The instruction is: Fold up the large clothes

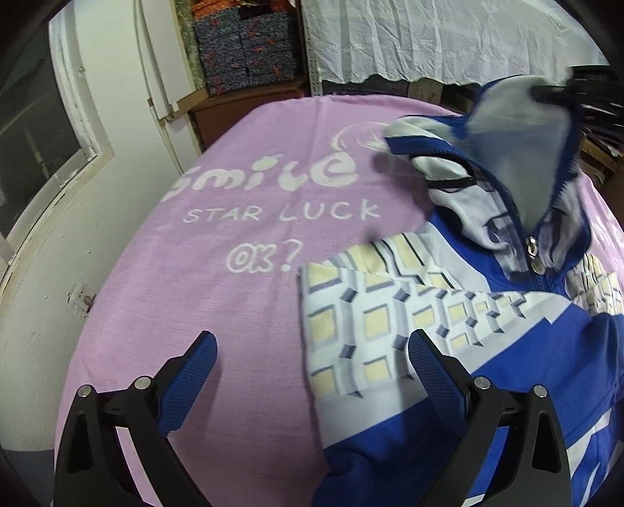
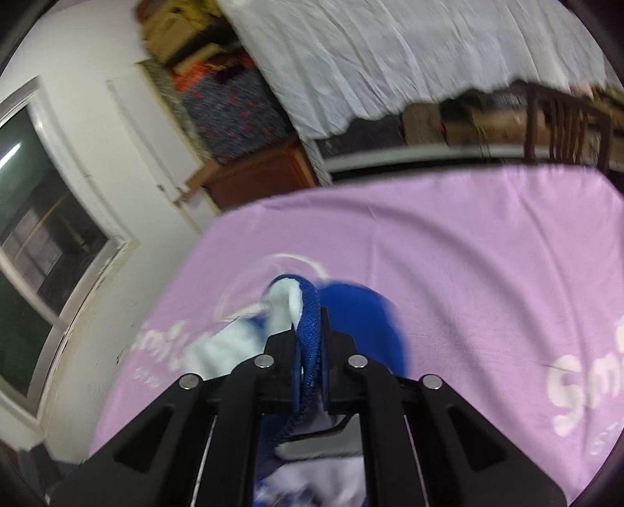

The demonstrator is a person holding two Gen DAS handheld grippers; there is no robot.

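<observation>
A blue and white zip jacket (image 1: 429, 312) with a pattern of cream squares lies on the right part of a purple blanket (image 1: 218, 296). My left gripper (image 1: 312, 343) hovers open over the jacket's left edge; its right finger is above the cloth and its left finger above bare blanket. The jacket's collar (image 1: 518, 128) is lifted up at the far right, where my blurred right gripper (image 1: 553, 91) pinches it. In the right wrist view my right gripper (image 2: 308, 335) is shut on the blue zipper edge (image 2: 308, 312) of the collar, with white lining beside it.
The blanket (image 2: 468, 253) carries white lettering. A white wall with a window (image 1: 35, 128) runs along the left. Behind stand a wooden cabinet (image 1: 241, 109) with stacked fabrics, a white lace curtain (image 1: 429, 35) and a wooden chair (image 2: 565, 121).
</observation>
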